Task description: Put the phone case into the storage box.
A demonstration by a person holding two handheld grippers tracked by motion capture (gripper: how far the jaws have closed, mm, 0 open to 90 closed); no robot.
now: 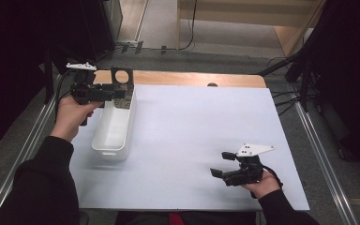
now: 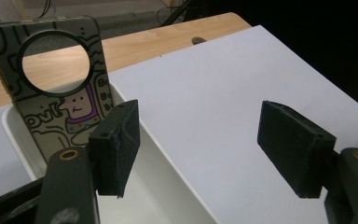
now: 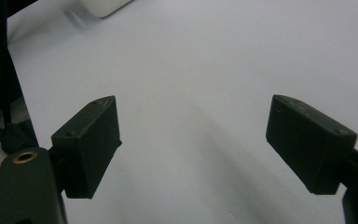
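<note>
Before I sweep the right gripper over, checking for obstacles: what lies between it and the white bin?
Nothing: in the high view, bare white table top separates the right gripper from the white bin.

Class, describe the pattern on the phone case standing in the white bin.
Black cartoon doodles on beige, with a purple-shirted figure: phone case, clearest in the left gripper view.

A wooden table stands on a grey floor, and a white sheet covers most of its top. Metal rails run along the left and right sides. At the far side there is a light wooden shelf. Black cables lie on the floor. Both far corners are dark.
</note>
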